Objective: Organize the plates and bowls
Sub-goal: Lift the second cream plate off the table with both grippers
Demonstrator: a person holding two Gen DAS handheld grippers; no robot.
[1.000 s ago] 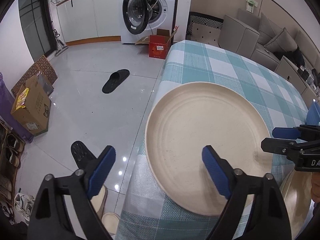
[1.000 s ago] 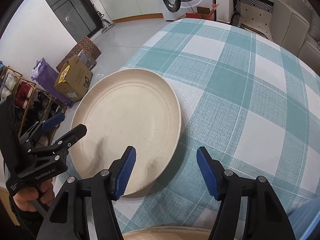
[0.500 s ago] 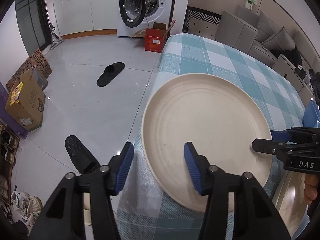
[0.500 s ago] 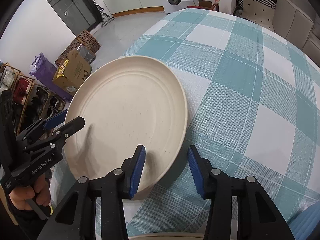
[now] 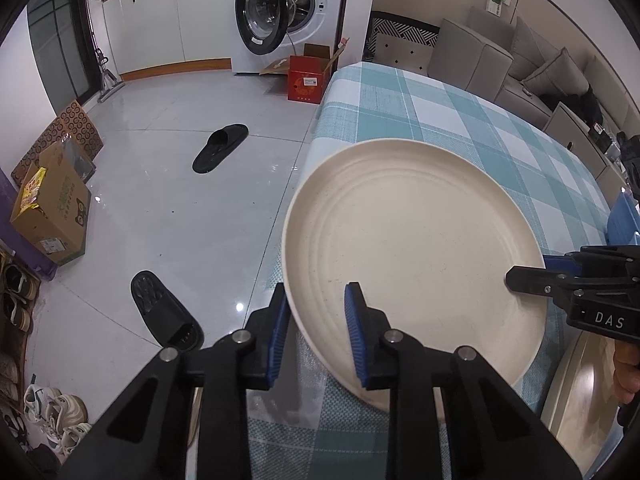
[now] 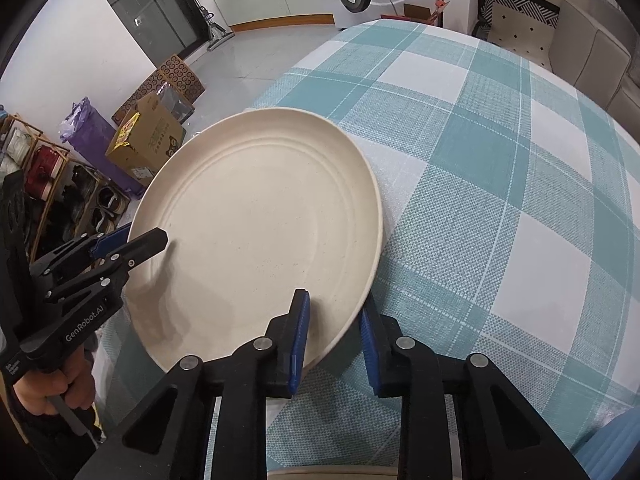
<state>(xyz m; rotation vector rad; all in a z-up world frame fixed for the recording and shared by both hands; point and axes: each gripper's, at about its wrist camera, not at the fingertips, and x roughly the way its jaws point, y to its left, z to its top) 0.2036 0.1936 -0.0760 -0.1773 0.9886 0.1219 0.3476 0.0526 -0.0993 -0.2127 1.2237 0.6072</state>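
Cream plate (image 5: 412, 248) at table (image 6: 500, 168) edge; left gripper (image 5: 316, 320) "GenRobot.AI", right gripper (image 6: 334, 328) "DAS", both clamping plate rim.

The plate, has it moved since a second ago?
Cannot tell. Both cameras moved, so its shift against the tablecloth is unclear. What changed is the grip: the left gripper and right gripper have closed onto the plate rim.
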